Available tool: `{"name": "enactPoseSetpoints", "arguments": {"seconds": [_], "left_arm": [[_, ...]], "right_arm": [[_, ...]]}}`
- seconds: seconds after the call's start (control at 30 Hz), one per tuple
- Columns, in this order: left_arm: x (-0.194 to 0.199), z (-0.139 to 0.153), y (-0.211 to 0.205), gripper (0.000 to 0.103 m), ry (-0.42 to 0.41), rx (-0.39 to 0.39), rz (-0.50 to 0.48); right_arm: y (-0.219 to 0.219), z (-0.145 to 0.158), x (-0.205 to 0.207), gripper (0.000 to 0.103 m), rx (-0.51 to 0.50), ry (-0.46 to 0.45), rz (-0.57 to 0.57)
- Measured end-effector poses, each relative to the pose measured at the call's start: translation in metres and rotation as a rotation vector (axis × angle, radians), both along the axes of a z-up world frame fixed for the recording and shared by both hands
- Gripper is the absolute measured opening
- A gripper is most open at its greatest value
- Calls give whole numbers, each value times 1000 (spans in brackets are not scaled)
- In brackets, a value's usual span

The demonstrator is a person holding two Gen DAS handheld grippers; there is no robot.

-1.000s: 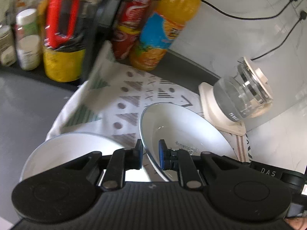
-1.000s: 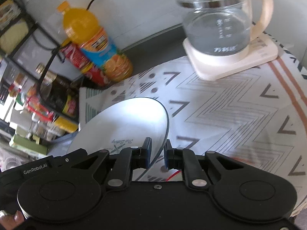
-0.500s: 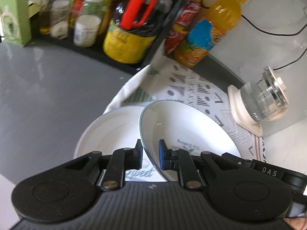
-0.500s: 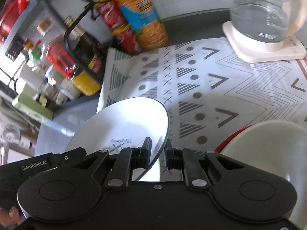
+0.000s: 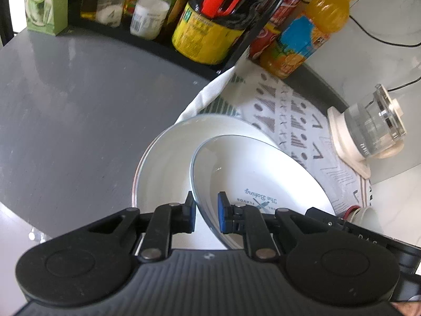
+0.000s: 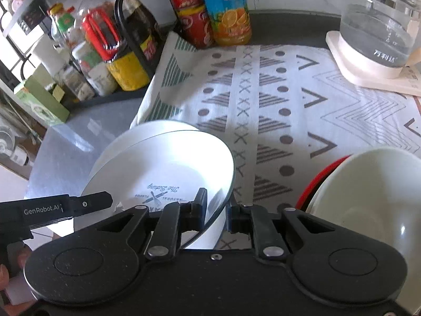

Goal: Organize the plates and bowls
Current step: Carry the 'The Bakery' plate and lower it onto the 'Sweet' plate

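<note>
A white plate (image 5: 263, 179) printed "The Baking" hangs tilted between both grippers. My left gripper (image 5: 206, 210) is shut on its left rim, and my right gripper (image 6: 217, 212) is shut on its right rim. The same plate (image 6: 168, 168) fills the middle of the right wrist view. Directly under it lies a second white plate (image 5: 163, 163), its far rim (image 6: 147, 131) showing at the patterned cloth's left edge. Whether the two plates touch I cannot tell. A cream bowl (image 6: 368, 197) sits on something red (image 6: 315, 179) at the right.
A patterned cloth (image 6: 263, 110) covers the grey counter (image 5: 79, 100). A rack of bottles and jars (image 5: 205, 26), an orange juice bottle (image 6: 226, 8) and a red can (image 6: 192, 23) line the back. A glass kettle (image 6: 379, 26) on its cream base stands at the back right.
Both grippers carried the held plate left and back, away from the bottles and kettle. It now hangs over the second plate at the cloth's left edge. The cream bowl has come closer on the right.
</note>
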State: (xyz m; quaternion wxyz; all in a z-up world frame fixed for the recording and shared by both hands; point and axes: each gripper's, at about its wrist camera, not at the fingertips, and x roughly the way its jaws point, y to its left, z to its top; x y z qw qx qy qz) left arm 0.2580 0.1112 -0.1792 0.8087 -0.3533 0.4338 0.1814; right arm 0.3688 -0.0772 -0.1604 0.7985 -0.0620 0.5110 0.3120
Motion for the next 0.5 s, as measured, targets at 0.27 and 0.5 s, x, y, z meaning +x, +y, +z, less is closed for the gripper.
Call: {"name": "enactPoseSetpoints", "arguments": {"seconds": [0.27, 0.5], "left_arm": [[-4, -13, -1, 14, 36, 1, -10], [-1, -19, -3, 15, 54, 0, -28]], "right_arm": [[10, -5, -21, 15, -74, -100, 40], [13, -11, -20, 17, -102, -111, 20]]}}
